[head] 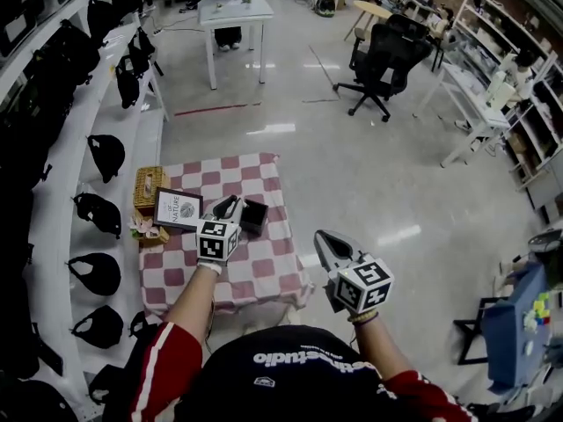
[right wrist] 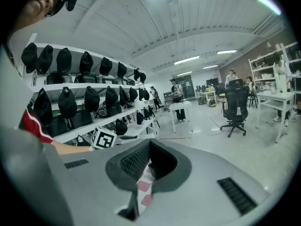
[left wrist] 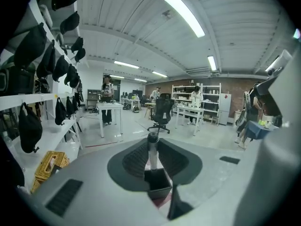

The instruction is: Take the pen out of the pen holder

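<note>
Between the pads of my left gripper [left wrist: 152,144] a grey pen with a dark cap [left wrist: 152,153] stands upright, and the jaws are shut on it. Its lower end hangs just over the mouth of the black square pen holder [left wrist: 159,182]. In the head view the left gripper [head: 233,207] hovers over the checked tablecloth [head: 264,271], beside the holder [head: 254,216]. My right gripper [head: 324,238] is off the table's right edge, above the floor. It is shut with nothing between its pads [right wrist: 136,159].
A framed picture [head: 178,209] and a wicker basket [head: 149,189] stand at the table's left side. Shelves with black caps [head: 106,152] run along the left. A black office chair [head: 384,60] and a white table [head: 235,11] stand farther off; a blue cart [head: 519,323] is at right.
</note>
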`<state>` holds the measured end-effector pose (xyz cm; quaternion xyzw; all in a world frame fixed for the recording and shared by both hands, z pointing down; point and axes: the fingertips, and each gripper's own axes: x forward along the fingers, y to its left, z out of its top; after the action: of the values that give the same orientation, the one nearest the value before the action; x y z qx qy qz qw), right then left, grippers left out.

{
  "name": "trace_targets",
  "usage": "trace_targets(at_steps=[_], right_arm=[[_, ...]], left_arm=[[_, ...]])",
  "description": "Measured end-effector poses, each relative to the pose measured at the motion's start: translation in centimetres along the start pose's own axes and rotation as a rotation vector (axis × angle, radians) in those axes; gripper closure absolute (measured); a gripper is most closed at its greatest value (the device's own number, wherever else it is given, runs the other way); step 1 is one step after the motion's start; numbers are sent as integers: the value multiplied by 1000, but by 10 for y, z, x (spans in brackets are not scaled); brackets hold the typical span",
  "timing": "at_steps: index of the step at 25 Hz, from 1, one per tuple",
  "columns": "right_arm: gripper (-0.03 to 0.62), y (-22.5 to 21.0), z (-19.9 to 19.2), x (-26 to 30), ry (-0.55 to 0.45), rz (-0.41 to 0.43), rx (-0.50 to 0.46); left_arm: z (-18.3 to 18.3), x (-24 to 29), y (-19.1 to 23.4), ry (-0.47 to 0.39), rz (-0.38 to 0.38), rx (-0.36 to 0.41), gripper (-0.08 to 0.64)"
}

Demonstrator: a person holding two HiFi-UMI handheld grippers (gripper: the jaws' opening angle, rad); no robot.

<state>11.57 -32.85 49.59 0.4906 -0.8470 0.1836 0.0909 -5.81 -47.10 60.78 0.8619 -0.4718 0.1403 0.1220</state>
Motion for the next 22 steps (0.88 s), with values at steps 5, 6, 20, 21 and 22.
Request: trace_targets(at_steps=[5,6,20,21,22], right_arm=[[591,13,10,1,-25,-13,-19],[591,17,12,-1,-32,-15,-23],[591,68,36,-14,-140,-36,-49],[591,70,38,-16,-147,-36,-51],[591,73,40,-17,-155,-36,-52]], left_arm=[[21,-39,11,-57,17,-19,491],[25,-47,12,-67,21,-15,491],[72,-154,6,-232,11,55,491],[75,-162,5,-243,6,43,491],[77,-169,5,-253,4,35,491]])
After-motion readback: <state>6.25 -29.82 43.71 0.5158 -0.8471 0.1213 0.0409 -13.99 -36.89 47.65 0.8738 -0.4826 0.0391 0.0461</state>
